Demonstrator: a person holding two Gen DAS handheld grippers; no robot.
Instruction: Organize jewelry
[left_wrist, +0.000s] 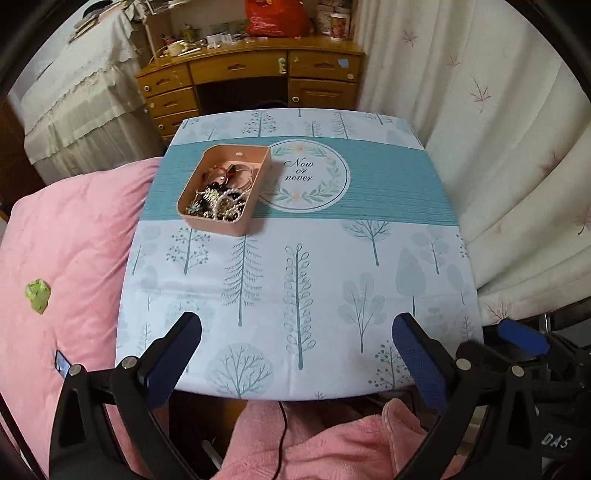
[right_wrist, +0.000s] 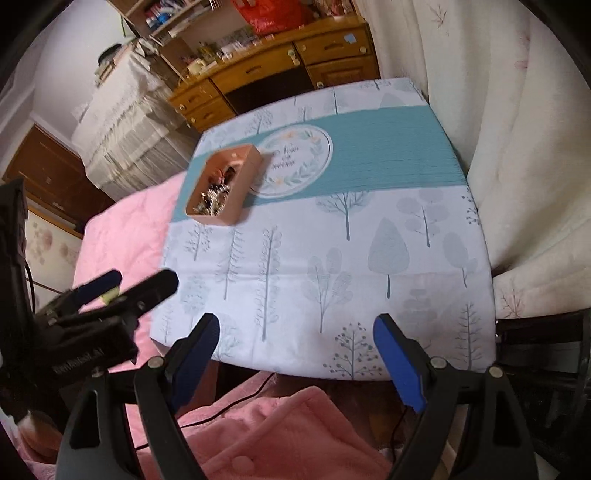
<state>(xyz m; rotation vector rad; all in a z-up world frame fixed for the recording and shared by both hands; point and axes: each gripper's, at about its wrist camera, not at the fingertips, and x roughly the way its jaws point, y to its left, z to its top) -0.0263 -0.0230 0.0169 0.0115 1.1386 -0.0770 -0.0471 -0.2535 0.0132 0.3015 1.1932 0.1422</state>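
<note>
- Nearest in, the left gripper (left_wrist: 295, 334) hangs over the near edge of the tabletop (left_wrist: 369, 280), jaws spread wide and holding nothing; a pink fleece sleeve (left_wrist: 332, 439) shows just below it.
- The right gripper (right_wrist: 293, 332) sits beside it at the same near edge, jaws likewise wide apart and empty.
- Lettering on the left tool's body in the right view is too blurred to read; at the lower right of the left view, "DAS" shows on something dark.
- Mid-tabletop, on the teal band, sits the pink tray (left_wrist: 226, 190), and the jewelry (left_wrist: 218, 201) is all heaped inside it: pearl strands, dark pieces, a pinkish bangle tangled together. None lies loose on the cloth.
- My read: this fits either a pile waiting to be sorted or pieces already gathered into the tray; the scene alone can't settle it.
- Any pick from that tangle calls for a long reach forward and a fine pinch on one strand.
- Just beside the tray, the printed circle (left_wrist: 304, 175) reads "Now or never".
- Far back, a wooden desk (left_wrist: 251, 74) stands cluttered; writing there is unreadable.
</note>
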